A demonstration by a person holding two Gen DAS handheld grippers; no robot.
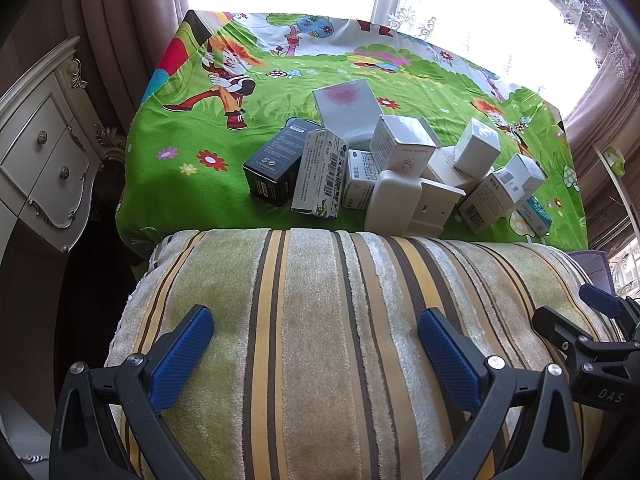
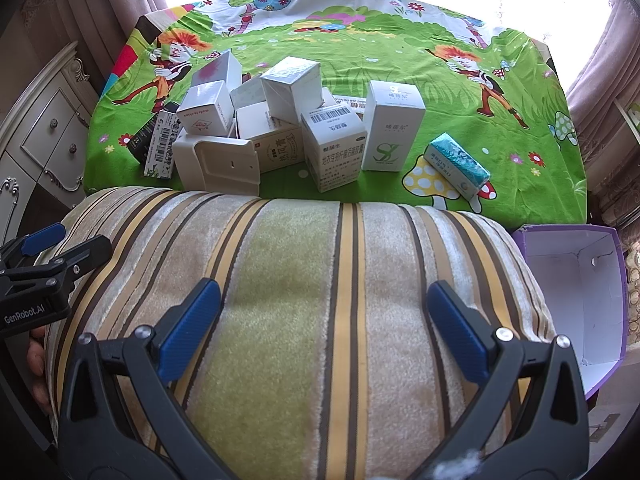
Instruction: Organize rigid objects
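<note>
Two grippers, both spread wide with nothing between the blue pads. Left gripper (image 1: 316,344) low in its frame, hovering over the striped cushion (image 1: 320,320); right gripper (image 2: 324,320) same deal, lower middle of its own view. Left one also peeking in at the left edge of the right wrist view, right one at the right edge of the left wrist view.

Pile of boxes (image 2: 260,120) sitting on the green cartoon tablecloth (image 2: 440,92), centre-left of the right wrist frame, just past the cushion's far edge. Hard to count exactly since they overlap, but roughly a dozen.

Countable bits:
- One dark box (image 1: 276,164), left end of the pile in the left wrist view, leaning against one tall barcode box (image 1: 322,172).
- One white plastic holder (image 2: 218,164), front of the pile, nearly touching the cushion edge.
- One white cube box (image 2: 206,108) stacked on top, tilted.
- One barcode-topped white box (image 2: 334,148), upright, front centre.
- One tall white box with green SL logo (image 2: 390,126), upright, just right of that one.
- One teal box (image 2: 456,166), lying flat, apart from the pile, right side of frame.

Also one open purple bin (image 2: 576,292), white inside, at the right edge below the table. One cream dresser (image 1: 44,152) at the left edge.
</note>
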